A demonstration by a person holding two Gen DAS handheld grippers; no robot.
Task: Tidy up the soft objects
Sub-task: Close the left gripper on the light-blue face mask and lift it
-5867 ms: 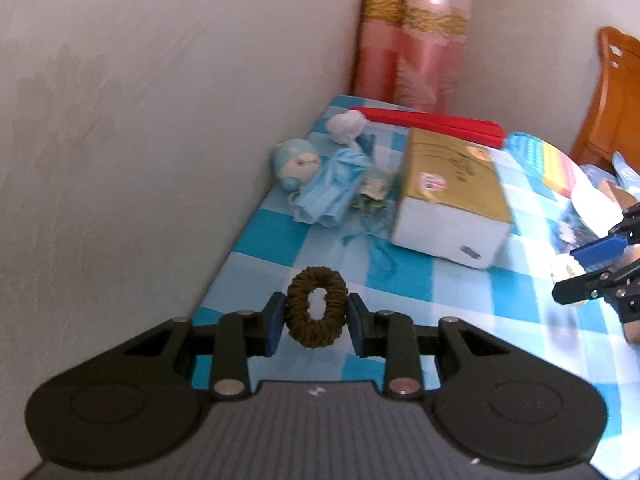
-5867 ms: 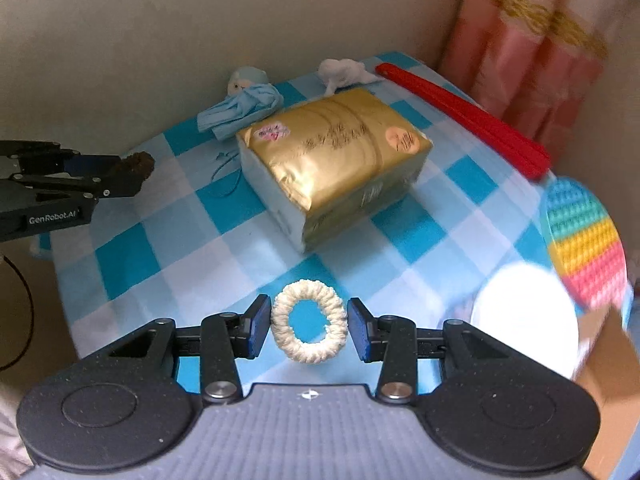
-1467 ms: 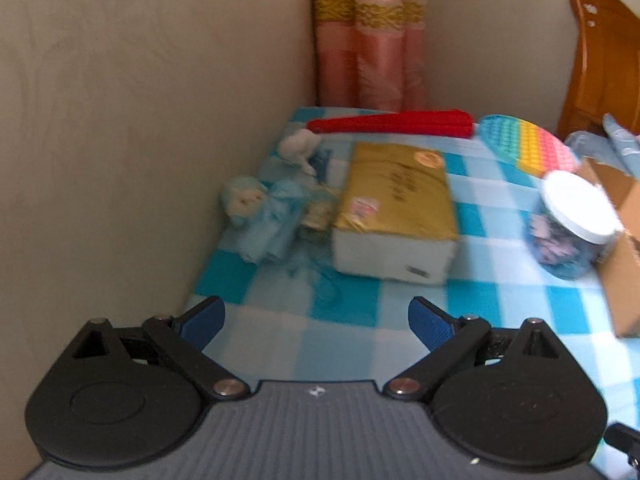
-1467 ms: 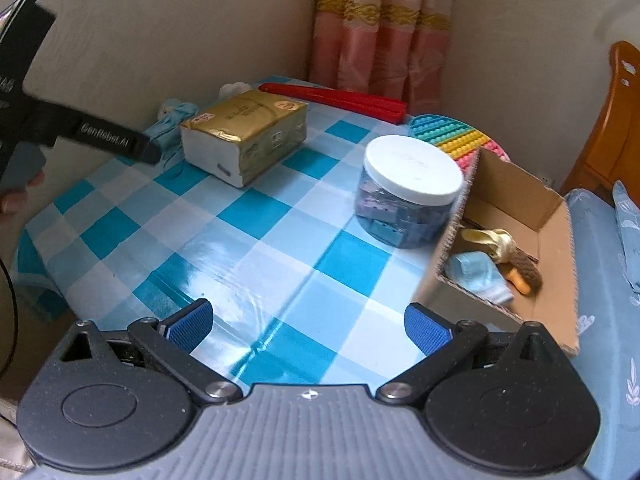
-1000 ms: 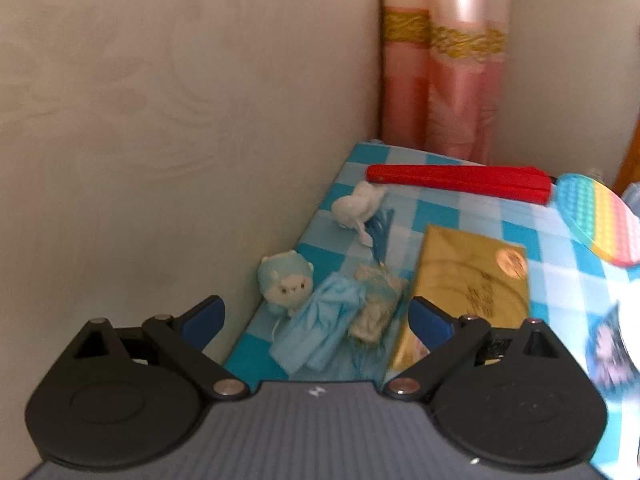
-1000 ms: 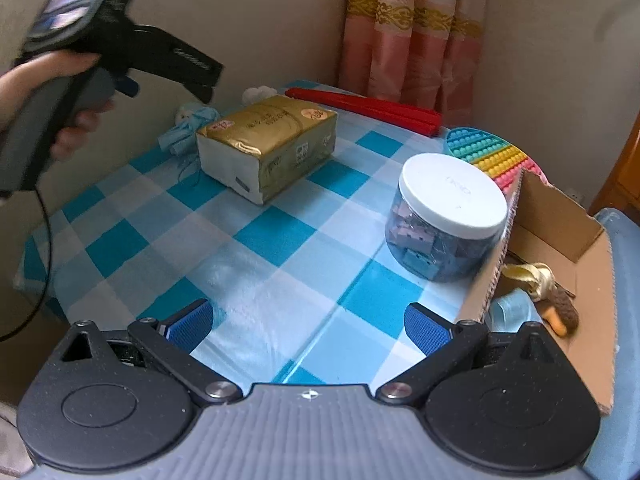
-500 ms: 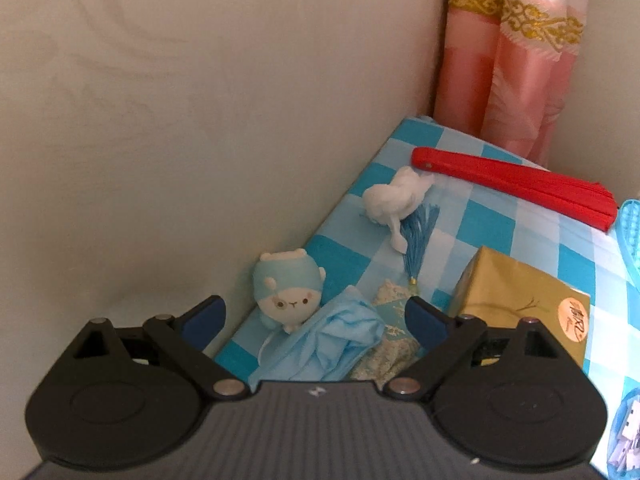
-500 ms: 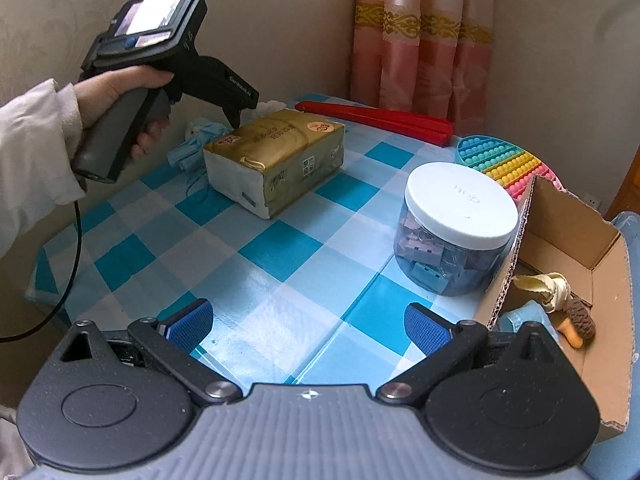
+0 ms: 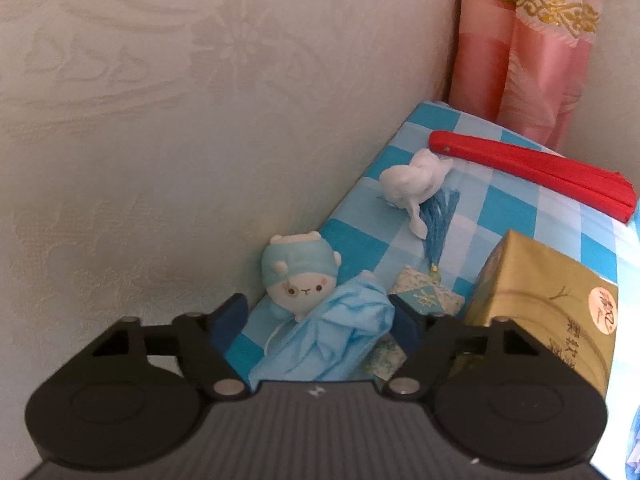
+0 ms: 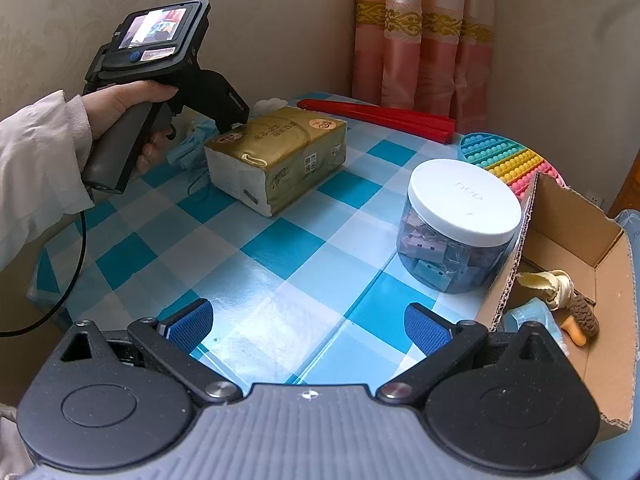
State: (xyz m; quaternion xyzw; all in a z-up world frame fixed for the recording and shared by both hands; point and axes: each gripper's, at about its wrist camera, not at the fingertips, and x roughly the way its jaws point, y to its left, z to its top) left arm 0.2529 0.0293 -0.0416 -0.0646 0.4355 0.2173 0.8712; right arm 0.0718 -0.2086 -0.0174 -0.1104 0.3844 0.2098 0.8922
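Note:
My left gripper (image 9: pixel 320 320) is open, its jaws on either side of a crumpled light-blue face mask (image 9: pixel 332 340) that lies against a small blue plush toy (image 9: pixel 298 276) by the wall. A white soft toy (image 9: pixel 412 180) and a blue tassel sachet (image 9: pixel 428 296) lie beyond. My right gripper (image 10: pixel 308 320) is open and empty above the checked tablecloth. A cardboard box (image 10: pixel 580 240) at the right holds several soft things, among them a cream piece (image 10: pixel 548 284) and a brown scrunchie (image 10: pixel 584 316). The left gripper (image 10: pixel 236 120) also shows in the right wrist view, over the mask.
A gold tissue pack (image 10: pixel 280 156) lies mid-table, right of the mask. A red folded fan (image 10: pixel 376 116) and a rainbow pop mat (image 10: pixel 504 156) lie at the back. A white-lidded jar of clips (image 10: pixel 460 224) stands beside the box. The wall runs along the left edge.
Both scrunchies held earlier are gone from the jaws. My left gripper has moved forward and down to the mask and narrowed a little. My right gripper has barely moved.

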